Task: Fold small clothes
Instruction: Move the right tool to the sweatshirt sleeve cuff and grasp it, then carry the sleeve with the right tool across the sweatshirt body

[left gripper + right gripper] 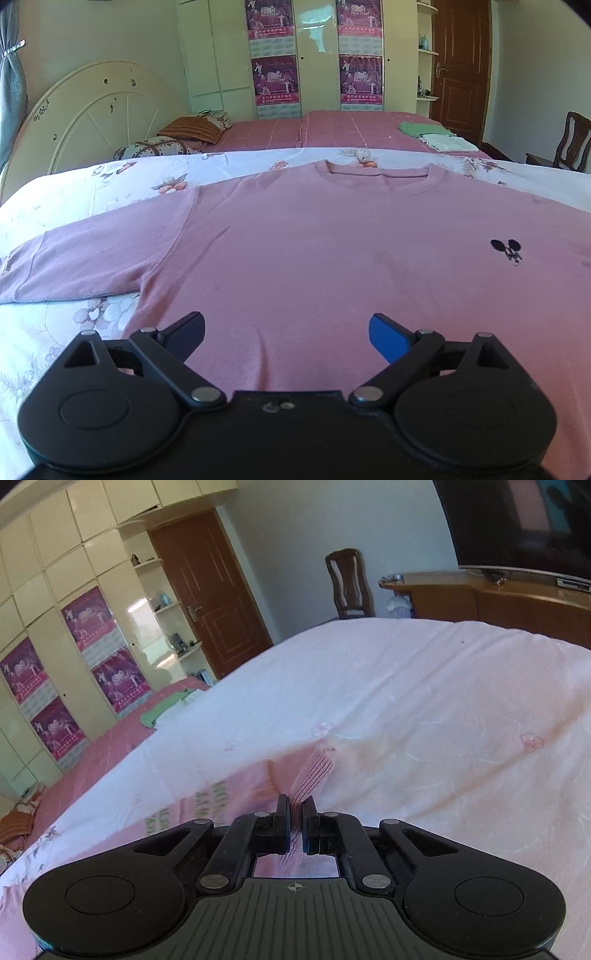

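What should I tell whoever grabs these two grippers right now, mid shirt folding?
Left gripper: open, hovering over the lower part of the pink sweatshirt, holding nothing.
Right gripper: shut on a pinch of pink fabric; whether that is the sweatshirt's sleeve or hem cannot be told.
The sweatshirt lies flat, front up, on the floral bedsheet, one sleeve spread out to the side.
Folded clothes sit at the far side of the bed.
Done: spread out. Left: every fold; no fold shows yet.
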The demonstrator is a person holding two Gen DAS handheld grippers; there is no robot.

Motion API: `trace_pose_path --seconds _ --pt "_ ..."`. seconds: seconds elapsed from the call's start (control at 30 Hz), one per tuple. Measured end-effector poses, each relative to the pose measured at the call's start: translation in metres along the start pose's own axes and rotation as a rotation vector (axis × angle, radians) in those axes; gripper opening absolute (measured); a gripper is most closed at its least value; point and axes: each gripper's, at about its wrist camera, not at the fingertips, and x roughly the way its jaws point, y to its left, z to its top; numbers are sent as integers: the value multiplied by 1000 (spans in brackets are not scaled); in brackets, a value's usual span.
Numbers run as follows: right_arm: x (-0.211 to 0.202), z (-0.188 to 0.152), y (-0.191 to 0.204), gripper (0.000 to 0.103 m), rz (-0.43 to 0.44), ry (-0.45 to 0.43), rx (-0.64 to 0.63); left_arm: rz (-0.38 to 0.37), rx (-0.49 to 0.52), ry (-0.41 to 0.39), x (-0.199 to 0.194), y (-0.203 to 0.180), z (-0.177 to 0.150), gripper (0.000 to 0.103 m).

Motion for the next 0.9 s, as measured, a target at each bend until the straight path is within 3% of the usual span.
trace_pose_path --seconds 0.07,0.13,0.37,0.57,0.8,0.9 --pt "-16 -9 23 5 23 -10 -67 -10 -13 12 5 14 1 92" --pt "-36 -25 49 5 65 -20 -136 -35 -32 18 8 27 2 79" --pt "-80 -97 169 5 270 4 -322 -49 -74 -18 2 81 -2 82" --pt "-89 -178 293 5 450 75 -455 -29 -114 -28 -10 134 -9 85" --pt "-81 -243 390 5 554 158 -553 9 -138 -29 -17 184 -21 85" --pt "-72 -265 418 5 559 192 -601 1 -161 -19 -15 200 -25 76"
